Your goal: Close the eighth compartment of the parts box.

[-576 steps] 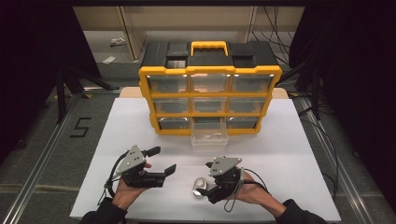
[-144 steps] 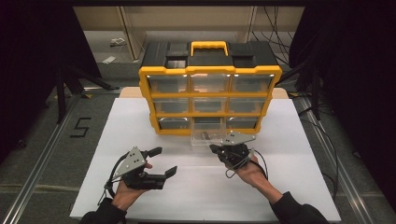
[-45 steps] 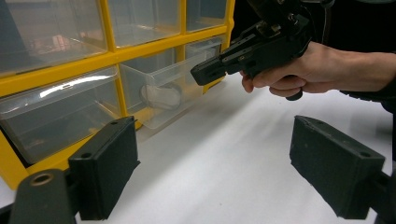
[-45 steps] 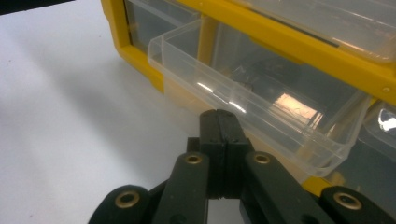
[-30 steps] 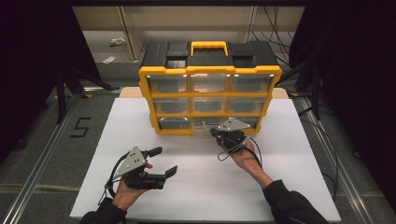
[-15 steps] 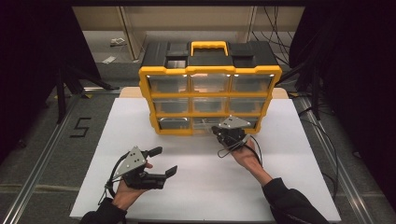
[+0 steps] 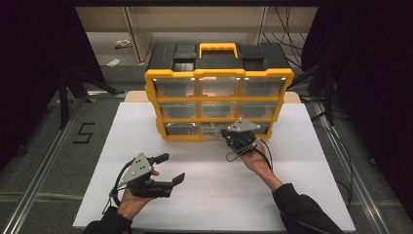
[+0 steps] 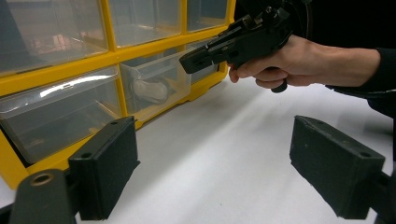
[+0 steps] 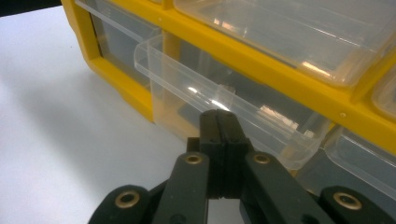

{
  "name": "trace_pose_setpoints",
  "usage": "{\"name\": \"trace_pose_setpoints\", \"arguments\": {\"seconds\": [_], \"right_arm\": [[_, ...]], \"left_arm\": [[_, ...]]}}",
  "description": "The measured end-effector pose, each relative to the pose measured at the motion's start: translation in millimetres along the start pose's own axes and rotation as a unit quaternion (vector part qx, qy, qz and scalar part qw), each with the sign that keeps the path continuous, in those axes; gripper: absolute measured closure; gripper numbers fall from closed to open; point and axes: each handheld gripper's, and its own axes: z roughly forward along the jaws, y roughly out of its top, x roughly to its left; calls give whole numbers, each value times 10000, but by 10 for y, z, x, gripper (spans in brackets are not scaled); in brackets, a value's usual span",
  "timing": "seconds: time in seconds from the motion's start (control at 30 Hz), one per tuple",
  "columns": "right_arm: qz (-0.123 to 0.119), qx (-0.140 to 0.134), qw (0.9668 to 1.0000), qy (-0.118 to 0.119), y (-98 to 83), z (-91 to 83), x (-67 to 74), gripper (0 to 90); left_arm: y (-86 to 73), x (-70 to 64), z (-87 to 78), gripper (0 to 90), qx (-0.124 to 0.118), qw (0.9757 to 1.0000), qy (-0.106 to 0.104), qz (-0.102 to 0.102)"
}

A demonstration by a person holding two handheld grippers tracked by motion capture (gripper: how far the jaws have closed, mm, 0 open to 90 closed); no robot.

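Glossy clear plastic drawer [image 9: 219, 112]

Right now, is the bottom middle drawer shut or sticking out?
Sticking out a little. The drawer front stands proud of the organizer frame, and the shut right gripper is at its front.

The yellow plastic organiser cabinet with clear drawers [image 7: 219, 105] stands across the middle of the tabletop's [image 7: 204, 195] far edge and blocks passage there. Its bottom middle clear plastic drawer [image 9: 219, 119] juts slightly out of the front, with the closed right tongs [image 9: 219, 123] right at its front wall. The white surface from the cabinet front to the near edge lies open, save for the left tongs [image 7: 168, 168], jaws spread, near the near left corner.
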Motion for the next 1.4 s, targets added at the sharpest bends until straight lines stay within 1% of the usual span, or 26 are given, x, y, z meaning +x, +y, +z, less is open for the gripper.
{"name": "trace_pose_setpoints", "arguments": {"seconds": [1.4], "right_arm": [[-4, -44, 9998, -186, 44, 146, -101, 900]], "left_arm": [[0, 0, 0, 151, -1, 10000, -5, -2]]}}
